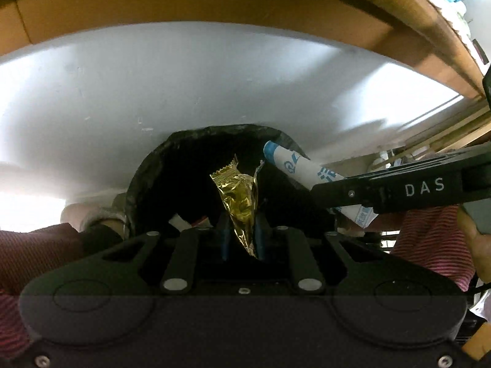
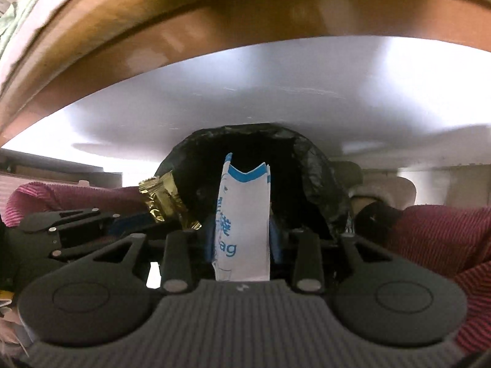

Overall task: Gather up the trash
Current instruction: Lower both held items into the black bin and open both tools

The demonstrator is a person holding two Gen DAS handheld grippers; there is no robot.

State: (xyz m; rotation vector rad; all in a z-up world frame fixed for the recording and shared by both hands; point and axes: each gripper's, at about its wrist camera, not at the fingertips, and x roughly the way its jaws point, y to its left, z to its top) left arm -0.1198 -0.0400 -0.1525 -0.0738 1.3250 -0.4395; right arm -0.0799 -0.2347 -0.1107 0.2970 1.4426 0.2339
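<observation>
A round bin with a black liner (image 1: 144,178) stands on the floor right under both grippers. My left gripper (image 1: 242,227) points down over its mouth, shut on a crinkled gold wrapper (image 1: 237,193) that sticks out past the blue pads. From the right, my right gripper's finger (image 1: 337,191) reaches in with a white and blue paper bag (image 1: 291,162). In the right wrist view that paper bag (image 2: 245,202) stands between the pads of my right gripper (image 2: 242,233), which lie against its sides above the black liner (image 2: 316,178). The gold wrapper (image 2: 162,196) shows at the left.
The floor (image 1: 153,92) around the bin is white. A wooden furniture edge (image 1: 214,0) runs across the top. A person's red striped trouser legs (image 2: 429,239) and a fluffy slipper (image 1: 95,214) flank the bin. Some trash (image 1: 184,222) lies inside it.
</observation>
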